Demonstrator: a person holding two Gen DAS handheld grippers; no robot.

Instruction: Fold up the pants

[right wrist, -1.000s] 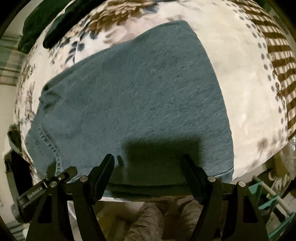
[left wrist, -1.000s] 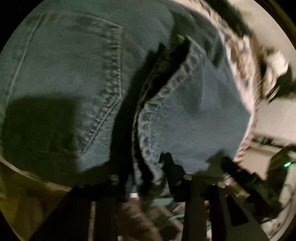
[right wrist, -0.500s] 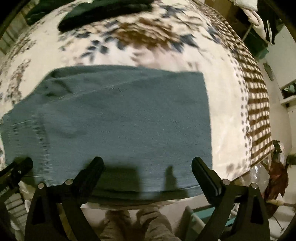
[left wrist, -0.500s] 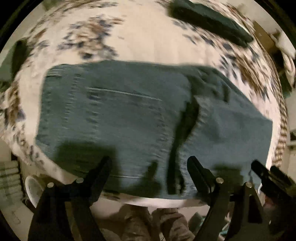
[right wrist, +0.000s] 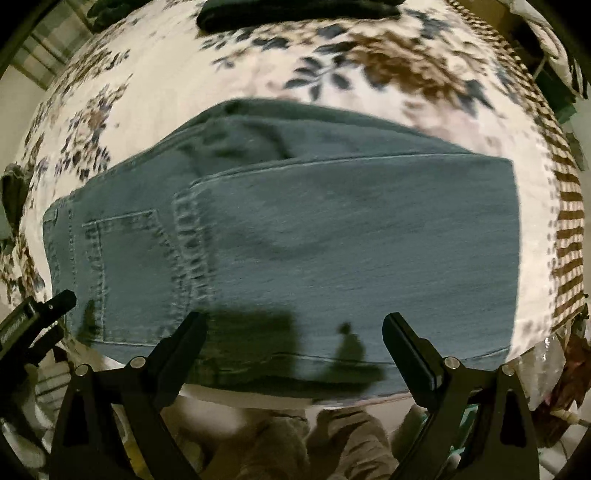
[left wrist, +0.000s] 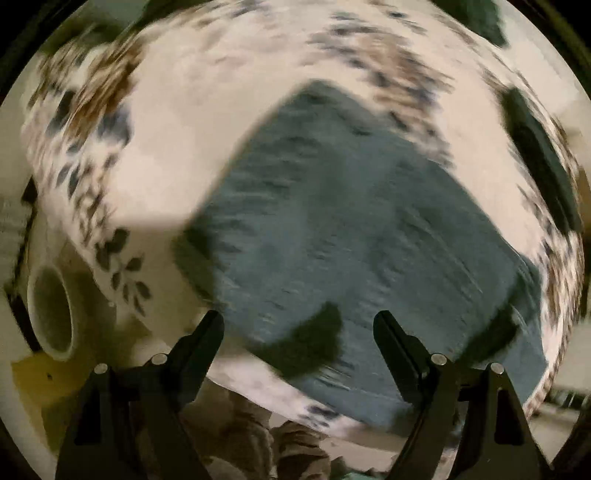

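The blue jeans (right wrist: 314, 236) lie folded in a flat rectangle on the floral bedspread (right wrist: 166, 92), back pocket at the left, near edge at the bed's front. My right gripper (right wrist: 295, 328) is open and empty, held above the near edge. In the blurred left wrist view the jeans (left wrist: 351, 236) lie at an angle. My left gripper (left wrist: 299, 325) is open and empty above their near corner. The left gripper's tip also shows at the left of the right wrist view (right wrist: 37, 317).
Dark folded clothes (right wrist: 295, 11) lie at the far side of the bed; another dark garment (left wrist: 539, 162) lies at the right. A pale round tub (left wrist: 51, 314) stands on the floor left of the bed. The person's legs (right wrist: 314, 443) are below the bed edge.
My left gripper has let go of the jeans' hem, opened and pulled back up and away, swinging left. My right gripper has also drawn back from the folded jeans.
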